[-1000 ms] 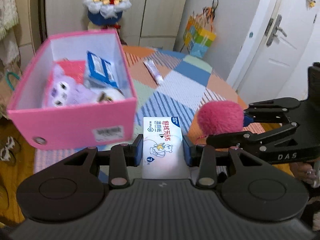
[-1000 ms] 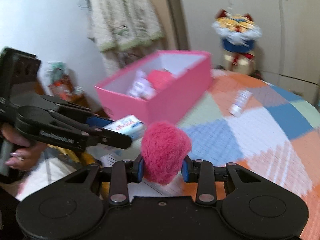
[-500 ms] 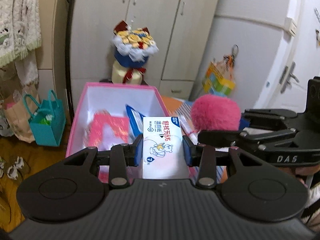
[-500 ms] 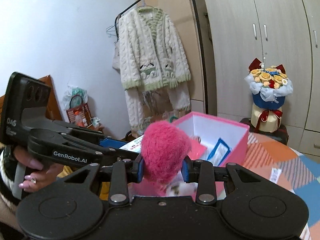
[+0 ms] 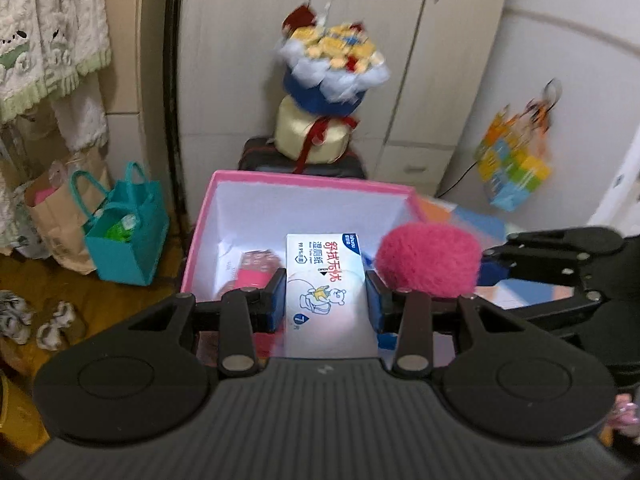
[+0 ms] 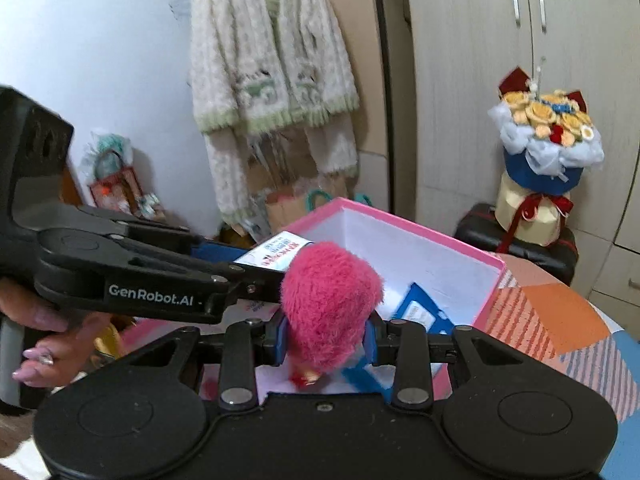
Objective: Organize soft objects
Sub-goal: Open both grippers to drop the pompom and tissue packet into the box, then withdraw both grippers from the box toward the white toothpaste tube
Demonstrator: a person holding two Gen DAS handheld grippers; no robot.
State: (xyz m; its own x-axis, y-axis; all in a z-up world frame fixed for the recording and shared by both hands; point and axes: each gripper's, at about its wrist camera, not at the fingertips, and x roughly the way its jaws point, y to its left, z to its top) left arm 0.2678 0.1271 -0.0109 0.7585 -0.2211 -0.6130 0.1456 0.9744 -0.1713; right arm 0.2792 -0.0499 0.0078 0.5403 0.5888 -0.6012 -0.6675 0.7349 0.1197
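Tools: two, both loaded, both poised over one pink box [image 5: 304, 178]. Left tool [image 5: 326, 300] has its pads clamped on one white wet-wipe pack [image 5: 326, 280], held above the box opening. Right tool [image 6: 326, 338] is squeezed onto one pink fuzzy ball [image 6: 330, 304], just beside the pack and over the box's near end. Inside the box: one blue-and-white packet [image 6: 420, 310], one red-pink item [image 5: 256, 276], one small red-and-yellow bit under the ball [image 6: 306, 378], all partly covered by the tools and hard to identify. Box sits on a patchwork-covered surface [image 6: 560, 320], mostly cut off. One hand [image 6: 44, 336] on the left tool's handle, only fingers showing. Behind: one flower bouquet [image 5: 332, 68], blurred; one knit cardigan [image 6: 272, 68] hanging; one teal bag [image 5: 128, 236] on the floor.
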